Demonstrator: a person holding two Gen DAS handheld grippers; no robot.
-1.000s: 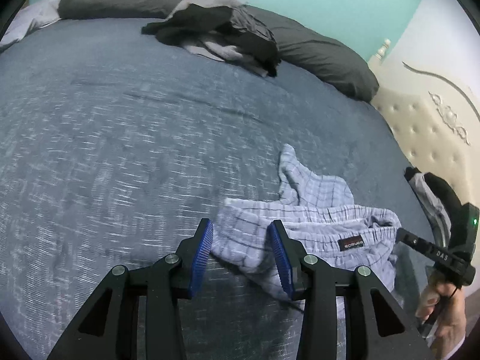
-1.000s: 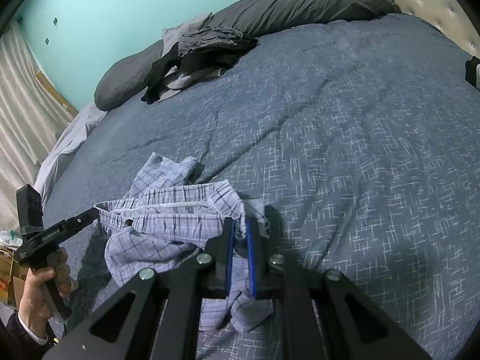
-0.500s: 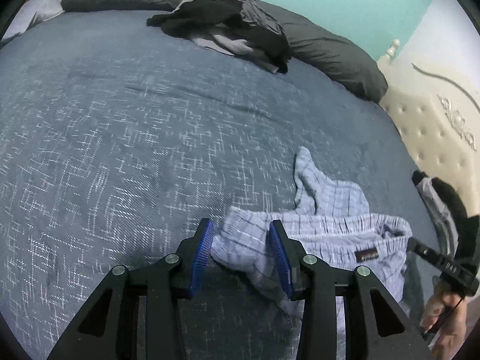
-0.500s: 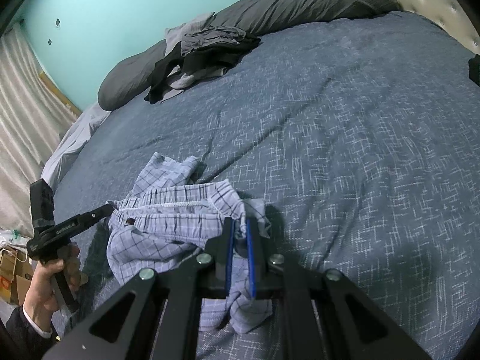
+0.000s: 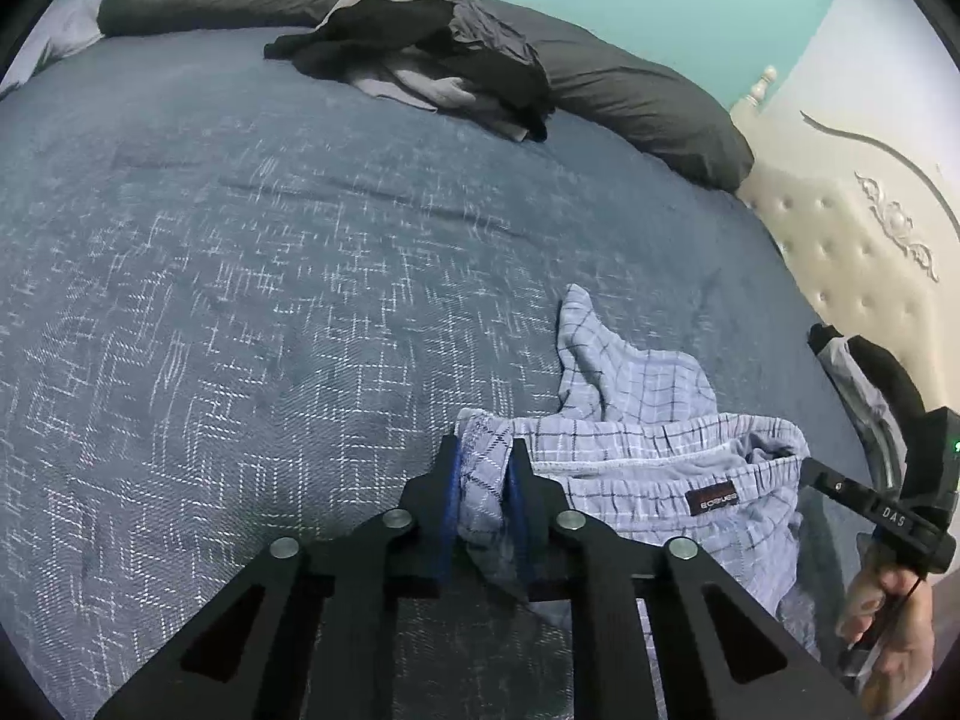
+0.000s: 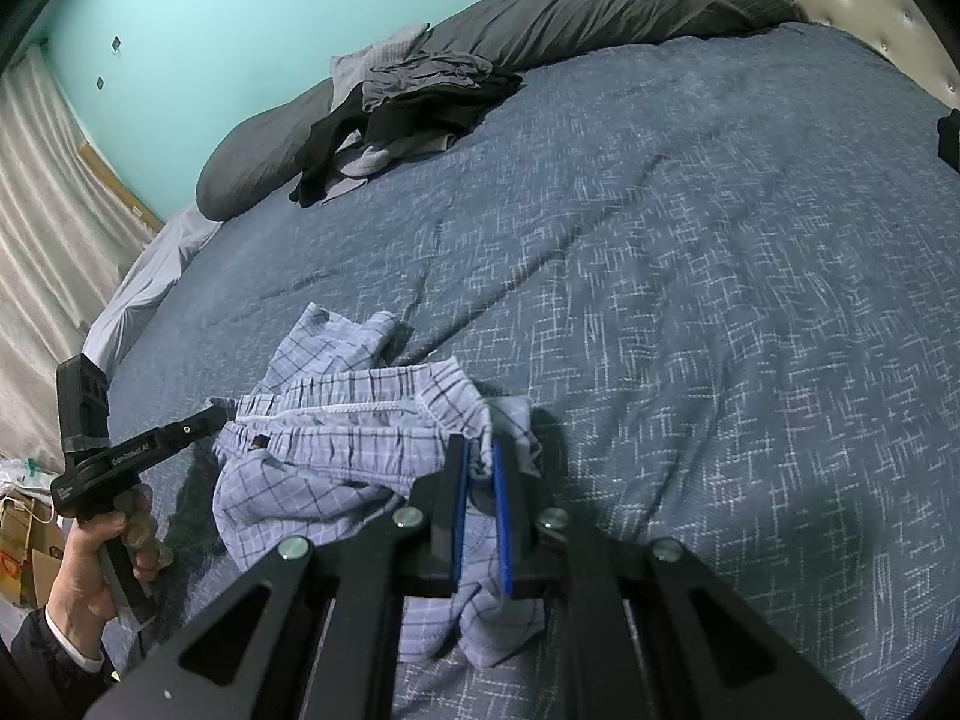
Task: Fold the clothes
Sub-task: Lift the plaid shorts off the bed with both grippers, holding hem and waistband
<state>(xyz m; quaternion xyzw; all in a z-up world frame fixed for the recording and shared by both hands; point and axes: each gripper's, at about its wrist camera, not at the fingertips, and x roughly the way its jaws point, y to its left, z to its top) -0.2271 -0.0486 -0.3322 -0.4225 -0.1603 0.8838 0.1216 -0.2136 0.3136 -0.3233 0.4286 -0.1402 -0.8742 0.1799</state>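
Observation:
Light blue checked shorts [image 5: 630, 396] lie crumpled on the blue-grey bedspread [image 5: 240, 300], waistband stretched between both grippers. My left gripper [image 5: 483, 450] has its jaws closing, with one waistband corner bunched between the blue pads, which press on it. In the right wrist view the same shorts [image 6: 336, 438] hang from my right gripper [image 6: 478, 450], shut on the opposite waistband corner, with cloth drooping below the fingers. Each view shows the other gripper at its edge, held in a hand: the left gripper's tip [image 6: 216, 417] and the right gripper's tip [image 5: 810, 468].
A pile of dark and grey clothes [image 5: 432, 54] rests against grey pillows [image 5: 630, 102] at the far side of the bed. A cream tufted headboard [image 5: 852, 252] stands on the right, with a dark garment [image 5: 870, 378] near it. Curtains [image 6: 36, 240] and boxes [image 6: 24, 540] are beside the bed.
My left gripper's jaws have come together from wide apart onto the waistband corner. The right gripper has stayed shut on its corner and has not moved.

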